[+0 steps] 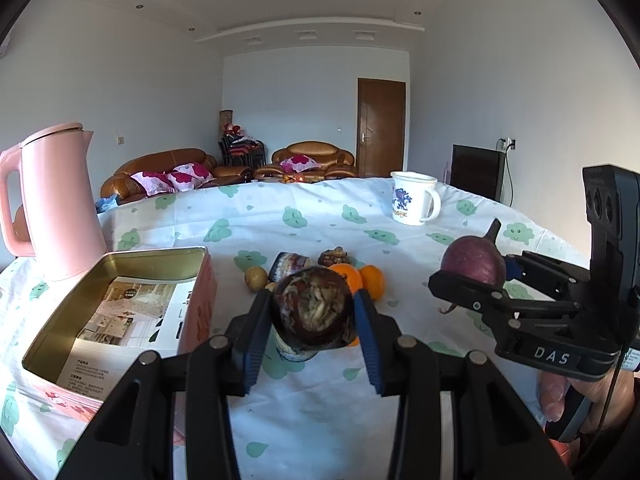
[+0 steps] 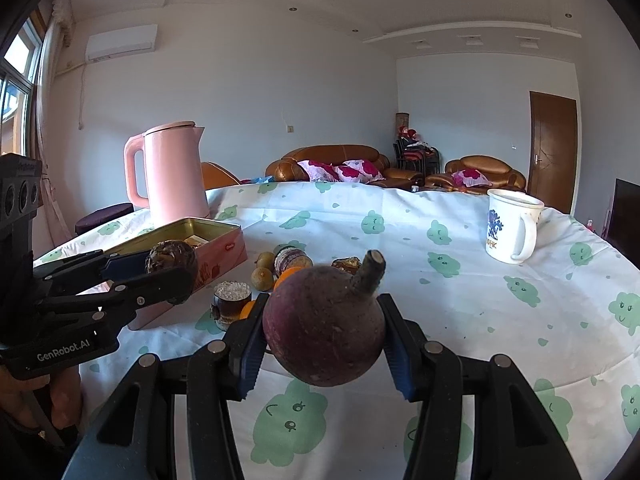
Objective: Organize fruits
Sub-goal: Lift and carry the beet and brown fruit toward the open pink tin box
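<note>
Left wrist view shows the left gripper (image 1: 314,314) clamped on a dark brown, rough-skinned fruit (image 1: 312,308), its blue pads pressed to both sides and the fruit lifted clear of the tablecloth (image 1: 320,216). To its right, the right gripper (image 1: 472,280) grips a round purple fruit with a stubby stem (image 1: 474,260), also held up off the table; a hand (image 1: 576,396) shows under that gripper at the right edge. Just beyond the brown fruit lies a small cluster on the cloth: two oranges (image 1: 366,280), a small yellow-brown fruit (image 1: 256,278), a dark cut piece (image 1: 290,264) and a wrinkled brown lump (image 1: 336,257). To the near left stands an open pink tin box (image 1: 192,308) with a printed leaflet (image 1: 132,320) lying inside. Behind the box, at the far left, stands a pink electric kettle (image 1: 60,204). Far right on the cloth is a white mug with a blue print (image 1: 414,198). Past the table are brown leather sofas (image 1: 168,168) with flowered cushions and a wooden door (image 1: 381,126).
</note>
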`<state>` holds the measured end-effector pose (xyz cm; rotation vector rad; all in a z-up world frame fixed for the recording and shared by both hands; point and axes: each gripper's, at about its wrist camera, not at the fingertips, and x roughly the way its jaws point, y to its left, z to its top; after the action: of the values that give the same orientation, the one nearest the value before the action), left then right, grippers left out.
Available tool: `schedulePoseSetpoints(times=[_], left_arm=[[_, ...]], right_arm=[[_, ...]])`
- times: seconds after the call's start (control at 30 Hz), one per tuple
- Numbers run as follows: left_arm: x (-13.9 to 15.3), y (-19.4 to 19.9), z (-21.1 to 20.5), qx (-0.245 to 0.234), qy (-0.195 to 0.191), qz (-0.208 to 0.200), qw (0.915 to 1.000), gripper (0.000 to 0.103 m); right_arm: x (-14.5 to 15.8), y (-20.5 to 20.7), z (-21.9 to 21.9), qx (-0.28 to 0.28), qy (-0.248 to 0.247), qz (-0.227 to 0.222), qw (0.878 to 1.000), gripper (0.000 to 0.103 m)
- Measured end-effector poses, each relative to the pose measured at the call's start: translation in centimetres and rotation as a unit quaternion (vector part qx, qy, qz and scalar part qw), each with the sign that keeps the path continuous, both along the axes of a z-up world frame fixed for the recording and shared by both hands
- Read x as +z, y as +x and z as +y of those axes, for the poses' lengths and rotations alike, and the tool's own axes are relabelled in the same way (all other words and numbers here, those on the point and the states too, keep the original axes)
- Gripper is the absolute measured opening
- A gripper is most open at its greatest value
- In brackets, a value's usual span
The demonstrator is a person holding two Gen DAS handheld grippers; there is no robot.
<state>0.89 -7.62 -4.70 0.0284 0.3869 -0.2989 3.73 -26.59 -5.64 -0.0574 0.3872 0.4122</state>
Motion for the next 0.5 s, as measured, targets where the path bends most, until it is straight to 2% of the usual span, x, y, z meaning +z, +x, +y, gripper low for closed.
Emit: schedulePoseSetpoints(times=[0.5], left_arm=[[0.34, -0.88, 0.13, 0.010, -0.002, -0.030, 0.9995, 0.043]], right_arm=[[0.17, -0.55, -0.08, 0.000, 0.003, -0.019, 1.000, 0.054]])
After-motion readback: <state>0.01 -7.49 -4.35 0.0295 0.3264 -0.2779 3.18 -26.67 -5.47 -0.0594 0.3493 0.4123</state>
